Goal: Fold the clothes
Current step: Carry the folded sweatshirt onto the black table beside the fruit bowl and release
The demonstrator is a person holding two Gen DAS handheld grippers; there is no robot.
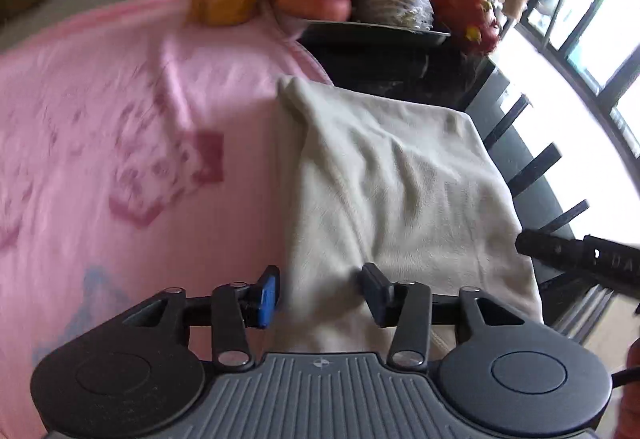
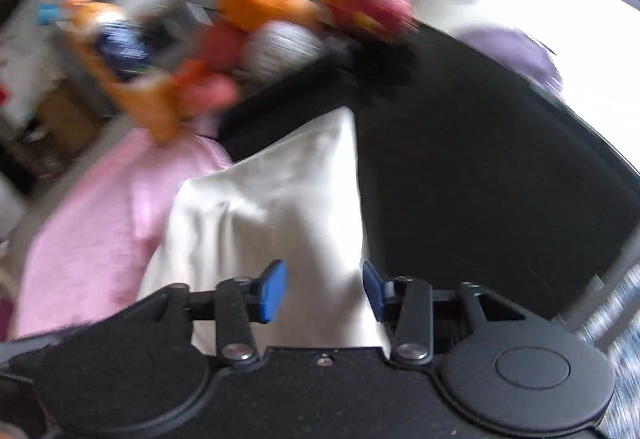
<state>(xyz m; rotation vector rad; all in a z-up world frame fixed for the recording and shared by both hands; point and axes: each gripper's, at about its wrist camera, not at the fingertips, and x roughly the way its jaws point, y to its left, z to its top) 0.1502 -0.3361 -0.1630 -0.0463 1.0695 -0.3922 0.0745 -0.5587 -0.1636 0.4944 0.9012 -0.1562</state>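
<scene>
Left wrist: left gripper (image 1: 320, 293) fingers spread, holding nothing; cream cloth (image 1: 400, 191) lies ahead of and between them, partly folded, overlapping the pink cloth (image 1: 120, 127).
Right wrist: right gripper (image 2: 325, 289) fingers apart, empty; cream cloth between them on the dark desk (image 2: 480, 167).
Advice: pinch matching corners, keeping edges aligned.

Dark table (image 2: 460, 167): pink cloth (image 1: 100, 127), cream cloth (image 1: 400, 179), fruit tray (image 1: 376, 29) on it.

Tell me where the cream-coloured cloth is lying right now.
In the left wrist view the cream-coloured cloth lies right of centre, beside the pink garment and in front of the fruit tray. The open left gripper is at its near edge.
</scene>
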